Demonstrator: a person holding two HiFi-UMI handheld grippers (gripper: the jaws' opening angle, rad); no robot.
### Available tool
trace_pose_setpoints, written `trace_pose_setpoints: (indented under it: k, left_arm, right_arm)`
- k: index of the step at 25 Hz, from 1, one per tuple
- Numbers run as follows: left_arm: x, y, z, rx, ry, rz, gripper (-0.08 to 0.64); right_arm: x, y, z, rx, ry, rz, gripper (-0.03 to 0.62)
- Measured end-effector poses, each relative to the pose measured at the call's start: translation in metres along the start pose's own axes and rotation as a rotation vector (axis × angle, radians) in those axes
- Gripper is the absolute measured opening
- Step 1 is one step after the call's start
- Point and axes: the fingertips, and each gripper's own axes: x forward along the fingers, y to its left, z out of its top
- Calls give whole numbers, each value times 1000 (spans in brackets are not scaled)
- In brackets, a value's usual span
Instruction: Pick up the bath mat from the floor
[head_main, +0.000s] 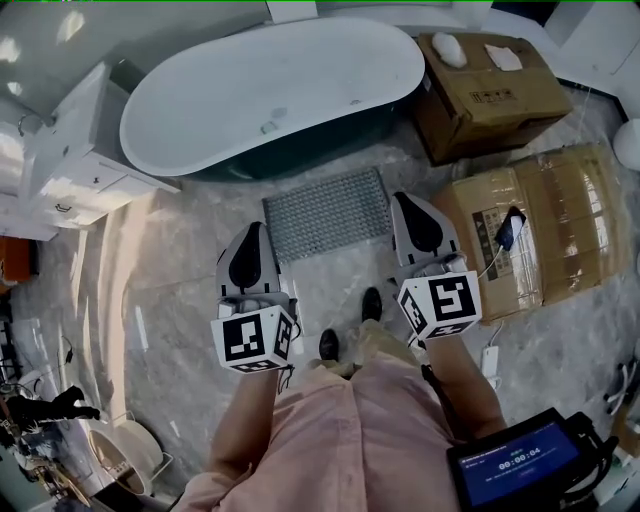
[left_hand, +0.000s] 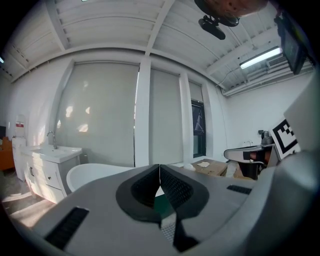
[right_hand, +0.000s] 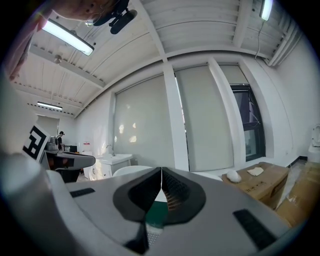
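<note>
Your left gripper (head_main: 254, 232) and right gripper (head_main: 407, 200) were both pinched closed, empty. The bath mat (head_main: 325, 212) lay flat on the floor (head_main: 170, 250) beside the bathtub (head_main: 270, 95); pickup not started.

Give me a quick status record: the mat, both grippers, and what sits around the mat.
bath mat: grey, gridded, lying flat on the floor in front of the bathtub
left gripper: jaws shut, empty, by the mat's near left corner in the head view
right gripper: jaws shut, empty, at the mat's right edge
surroundings: cardboard boxes to the right, vanity to the left
task status: mat not yet picked up
</note>
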Motion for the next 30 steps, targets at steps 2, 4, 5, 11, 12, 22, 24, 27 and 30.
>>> trace_pose_setpoints:
  k: [2, 4, 5, 11, 12, 22, 24, 27, 30]
  left_arm:
    - [0, 2, 8, 7, -23, 3, 25]
    - [-3, 5, 15, 12, -49, 11, 25]
    - [-4, 7, 18, 12, -62, 19, 26]
    - [8, 0, 32, 15, -84, 67, 25]
    - [14, -2, 33, 12, -79, 79, 26]
    - [24, 32, 23, -20, -56, 157, 26]
    - [25, 43, 25, -17, -58, 162, 26]
    - [29, 56, 23, -27, -49, 166, 26]
    - [34, 72, 24, -28, -47, 163, 26]
  right_arm:
    - [3, -1, 6, -6, -18, 1, 17]
    - [5, -3, 14, -14, -43, 0, 17]
    - [6, -4, 18, -19, -56, 3, 17]
    - [24, -20, 31, -19, -66, 54, 17]
    - [31, -25, 32, -20, -59, 67, 17]
    - [75, -13, 30, -30, -34, 130, 18]
    - [82, -7, 33, -36, -33, 132, 18]
    - [92, 0, 38, -45, -32, 134, 17]
    - [106, 9, 39, -46, -21, 130, 17]
